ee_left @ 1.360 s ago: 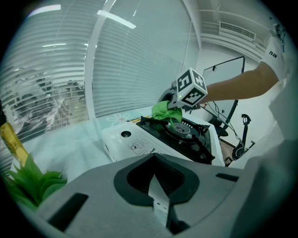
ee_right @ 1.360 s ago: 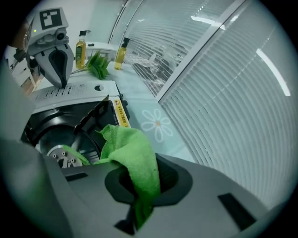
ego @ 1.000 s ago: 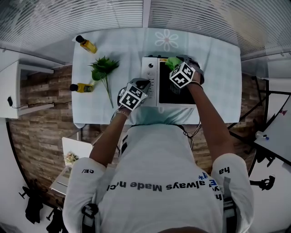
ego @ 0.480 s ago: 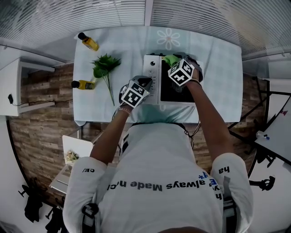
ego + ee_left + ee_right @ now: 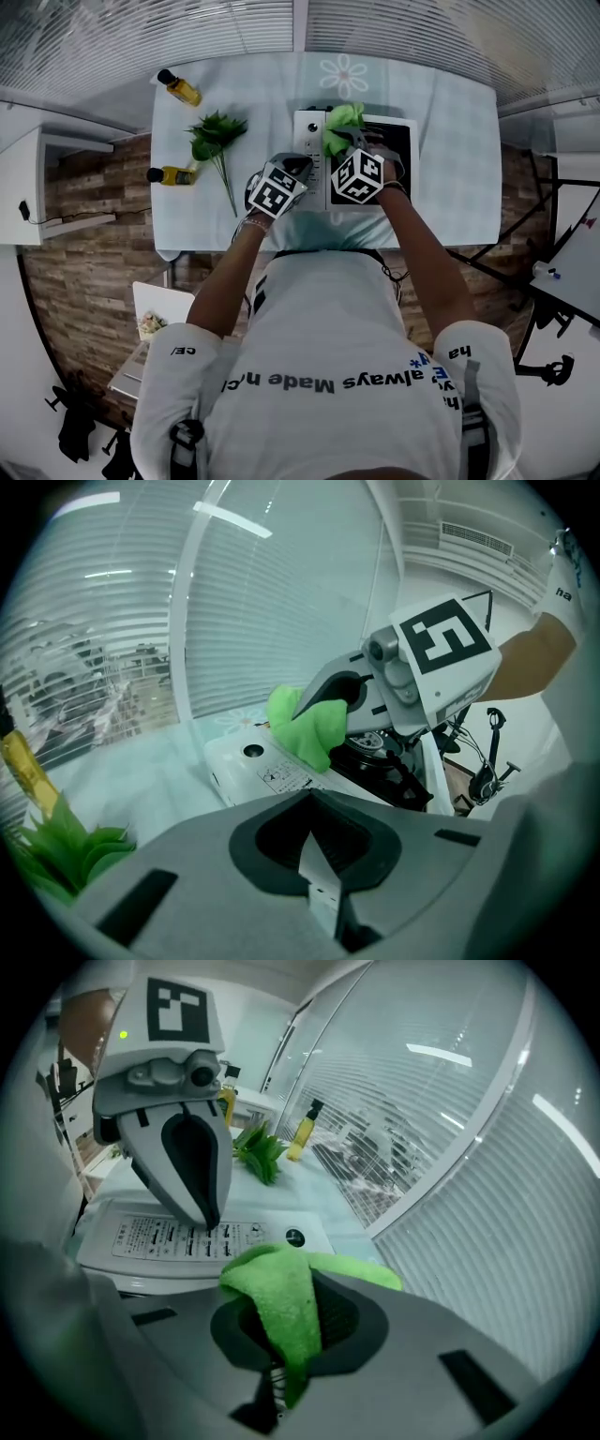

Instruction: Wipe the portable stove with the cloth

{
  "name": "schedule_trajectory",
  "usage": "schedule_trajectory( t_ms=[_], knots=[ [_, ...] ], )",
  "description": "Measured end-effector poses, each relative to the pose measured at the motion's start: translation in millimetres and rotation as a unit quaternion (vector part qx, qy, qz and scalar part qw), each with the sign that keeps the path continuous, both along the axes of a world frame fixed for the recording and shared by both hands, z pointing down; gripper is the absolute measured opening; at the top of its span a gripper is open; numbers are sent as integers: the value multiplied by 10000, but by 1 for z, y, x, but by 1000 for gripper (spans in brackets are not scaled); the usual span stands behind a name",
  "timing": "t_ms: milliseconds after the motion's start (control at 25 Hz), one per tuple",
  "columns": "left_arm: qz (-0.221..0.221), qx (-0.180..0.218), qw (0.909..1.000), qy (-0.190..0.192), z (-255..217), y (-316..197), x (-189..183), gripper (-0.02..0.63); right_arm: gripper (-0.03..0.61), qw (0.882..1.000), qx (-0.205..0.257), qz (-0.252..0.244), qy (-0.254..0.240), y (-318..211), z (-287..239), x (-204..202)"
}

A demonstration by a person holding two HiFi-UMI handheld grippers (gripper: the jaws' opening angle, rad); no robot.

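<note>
Your right gripper [image 5: 343,134], jaws clamped on the cloth [image 5: 342,117], has swept to the left side of the stove [image 5: 396,155], so you're mid-wipe. Your left gripper [image 5: 298,172] has its jaws clenched, empty.

The cloth [image 5: 342,117] is bright green. The stove [image 5: 309,141] is white with a black top. The counter [image 5: 450,112] is pale blue-white, faintly checked, with a flower print. The far bottle [image 5: 178,89] and near bottle [image 5: 171,175] are yellow with black caps. The plant [image 5: 214,141] is green. The left tongs [image 5: 323,892] and right tongs [image 5: 281,1363] are grey, with black-and-white square markers.
</note>
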State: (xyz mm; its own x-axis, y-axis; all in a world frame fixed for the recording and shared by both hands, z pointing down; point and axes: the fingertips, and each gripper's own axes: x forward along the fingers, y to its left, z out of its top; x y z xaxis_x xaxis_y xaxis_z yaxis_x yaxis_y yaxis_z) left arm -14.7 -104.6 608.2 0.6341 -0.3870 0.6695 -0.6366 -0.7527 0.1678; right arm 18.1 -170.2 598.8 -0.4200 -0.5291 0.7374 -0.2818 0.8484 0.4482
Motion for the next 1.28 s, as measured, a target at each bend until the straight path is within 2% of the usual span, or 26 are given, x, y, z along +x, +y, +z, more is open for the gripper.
schedule_trajectory(
  t_ms=[160, 360, 480, 640, 960, 1080, 1280],
  knots=[
    [46, 27, 10000, -41, 0, 0, -1, 11, 23, 9992, -349, 157, 64, 8, 6, -2],
    [120, 140, 9998, 2, -4, -1, 1, 11, 23, 9959, -845, 302, -103, 26, 8, 1],
    [45, 61, 10000, -22, -1, 0, -2, 11, 23, 9925, -1165, 315, -202, 40, 9, 4],
    [182, 181, 9997, -13, -4, -2, 1, 12, 23, 9829, -1812, 250, -186, 66, 12, 8],
    [138, 119, 9998, -79, -1, -1, 0, 12, 23, 9593, -2812, -85, 250, 112, 14, 11],
    [175, 132, 9997, -79, -2, 0, 0, 11, 23, 9576, -2872, -149, 179, 115, 7, 8],
    [154, 107, 9998, -89, -3, -1, 0, 11, 23, 9699, -2241, 138, -943, 110, -57, -2]
  ],
)
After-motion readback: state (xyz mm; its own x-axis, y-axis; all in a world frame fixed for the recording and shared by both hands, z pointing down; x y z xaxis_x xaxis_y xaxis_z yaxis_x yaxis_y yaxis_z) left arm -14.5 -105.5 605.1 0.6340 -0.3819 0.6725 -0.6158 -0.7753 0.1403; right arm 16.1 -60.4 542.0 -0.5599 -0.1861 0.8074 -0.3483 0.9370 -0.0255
